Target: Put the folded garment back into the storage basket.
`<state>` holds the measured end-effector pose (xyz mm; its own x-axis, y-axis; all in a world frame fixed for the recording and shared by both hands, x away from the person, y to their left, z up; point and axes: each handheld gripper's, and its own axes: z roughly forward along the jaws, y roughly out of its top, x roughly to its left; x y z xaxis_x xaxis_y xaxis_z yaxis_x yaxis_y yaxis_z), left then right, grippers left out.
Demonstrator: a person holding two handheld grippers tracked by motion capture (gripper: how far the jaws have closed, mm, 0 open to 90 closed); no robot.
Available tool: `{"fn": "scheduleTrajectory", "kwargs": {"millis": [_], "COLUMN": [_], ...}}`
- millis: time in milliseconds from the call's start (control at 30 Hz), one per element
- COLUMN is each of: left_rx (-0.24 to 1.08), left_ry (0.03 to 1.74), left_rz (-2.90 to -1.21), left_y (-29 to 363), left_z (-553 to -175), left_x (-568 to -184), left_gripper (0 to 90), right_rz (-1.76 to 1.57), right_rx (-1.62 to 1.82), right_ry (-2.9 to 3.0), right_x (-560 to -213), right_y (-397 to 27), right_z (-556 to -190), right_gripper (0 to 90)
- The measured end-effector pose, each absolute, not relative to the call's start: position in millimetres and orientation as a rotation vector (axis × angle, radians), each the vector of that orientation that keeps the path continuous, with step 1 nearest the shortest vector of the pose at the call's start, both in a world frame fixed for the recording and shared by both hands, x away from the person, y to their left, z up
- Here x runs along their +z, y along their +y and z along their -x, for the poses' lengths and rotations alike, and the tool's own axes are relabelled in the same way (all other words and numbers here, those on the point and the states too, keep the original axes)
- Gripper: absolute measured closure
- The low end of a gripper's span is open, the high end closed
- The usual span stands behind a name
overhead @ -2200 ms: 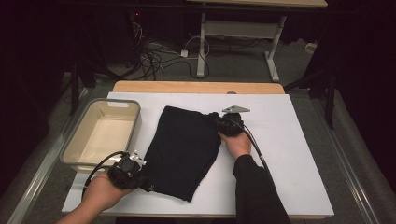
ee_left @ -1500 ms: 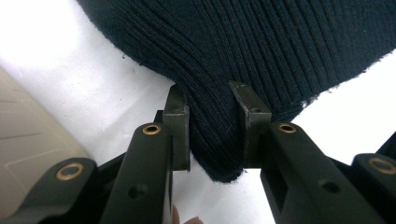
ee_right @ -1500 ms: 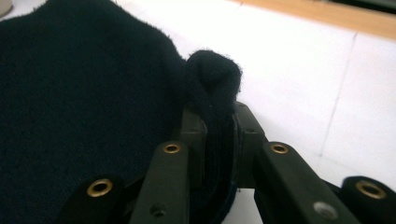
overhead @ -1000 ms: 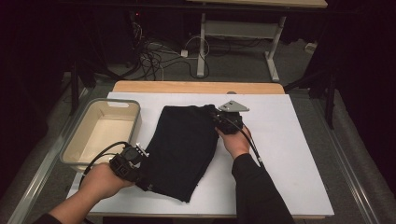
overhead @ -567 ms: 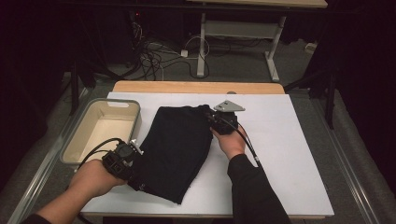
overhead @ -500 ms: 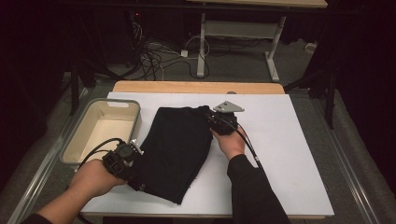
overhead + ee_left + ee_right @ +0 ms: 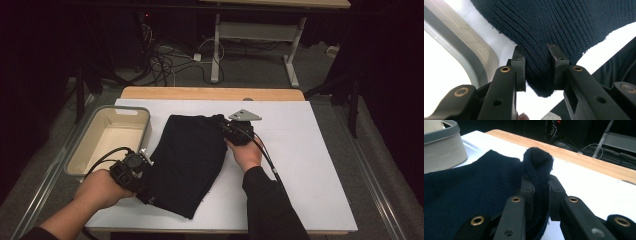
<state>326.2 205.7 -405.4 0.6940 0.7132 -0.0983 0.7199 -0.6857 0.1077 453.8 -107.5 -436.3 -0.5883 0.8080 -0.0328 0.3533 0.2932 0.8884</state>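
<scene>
Bare table [image 7: 310,165] is lying right of the cloth [image 7: 187,160]; bin [image 7: 82,155] crowding its left. Left gripper [image 7: 536,58] is pinching its near corner, right gripper [image 7: 541,185] seemingly clamping its far edge.

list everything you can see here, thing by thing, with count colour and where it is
knit garment: one, black, folded flat on the middle of the white table top, a corner pinched at each end
bin: one, beige with a grey rim, at the left edge of the table, nothing seen inside
table top: one, white, with a wooden strip along its far edge
cables: a tangle, dark and white, on the floor beyond the table
metal frame: one, pale grey, on the floor behind the table
left gripper: one, black, at the garment's near left corner, jaws shut on the knit
right gripper: one, black, at the garment's far right corner, jaws shut on a fold of cloth
</scene>
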Motion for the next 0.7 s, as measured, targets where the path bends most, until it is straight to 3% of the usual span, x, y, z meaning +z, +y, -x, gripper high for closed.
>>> {"fn": "scheduleTrajectory", "kwargs": {"millis": [700], "left_rx": [-0.102], "left_ry": [1.148], "left_rz": [-2.807], "left_y": [204.9], "left_z": [-329.8], "left_x": [-391.8], "left_gripper": [68.4], "right_rz": [-1.051], "right_rx": [1.277], "right_ry": [2.075], "right_x": [-428.5], "right_y": [-108.7], "right_z": [-446.3], "right_gripper": [79.1]}}
